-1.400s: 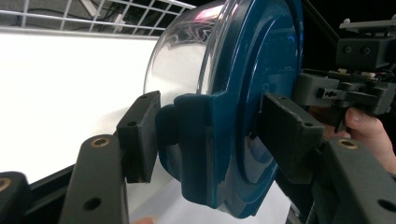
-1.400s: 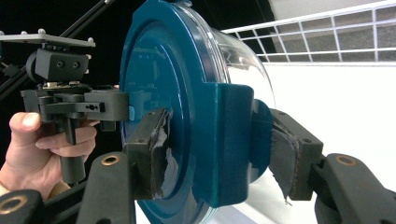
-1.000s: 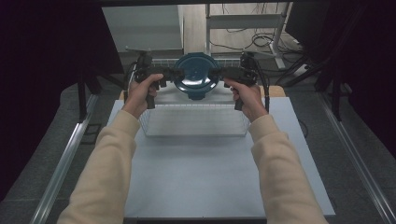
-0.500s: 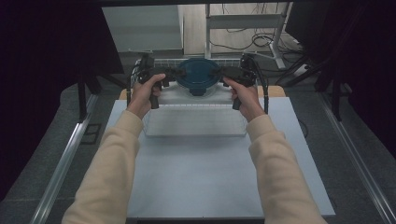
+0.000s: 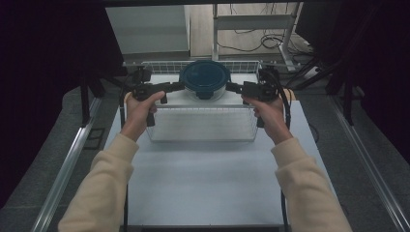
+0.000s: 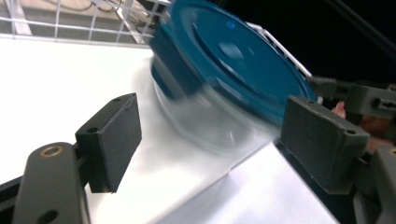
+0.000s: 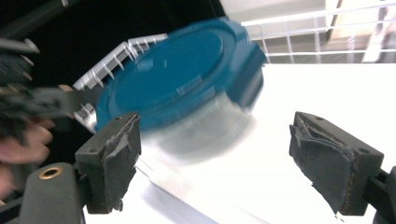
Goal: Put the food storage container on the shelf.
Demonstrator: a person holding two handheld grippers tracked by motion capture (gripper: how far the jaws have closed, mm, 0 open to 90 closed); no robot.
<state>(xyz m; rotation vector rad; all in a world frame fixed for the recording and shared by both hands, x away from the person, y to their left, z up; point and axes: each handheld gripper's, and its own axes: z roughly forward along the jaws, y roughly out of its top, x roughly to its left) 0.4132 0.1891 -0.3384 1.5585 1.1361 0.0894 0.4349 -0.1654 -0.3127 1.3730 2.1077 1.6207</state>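
From above, a clear bowl (image 5: 205, 89) with a blue lid (image 5: 205, 77) sits at the far end of a wire basket (image 5: 200, 123) on the worktop (image 5: 203, 179). Left hand-held gripper (image 5: 180, 86) and right hand-held gripper (image 5: 231, 87) flank it. Left gripper view: jaws spread wide, the bowl (image 6: 210, 126) just beyond, blurred. Right gripper view: jaws gaping too, lid (image 7: 173, 79) ahead; contents can't be made out.

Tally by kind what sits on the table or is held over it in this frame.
Round container with blue lid: 1
White wire basket: 1
Handheld grippers: 2, left gripper and right gripper
Total: 4
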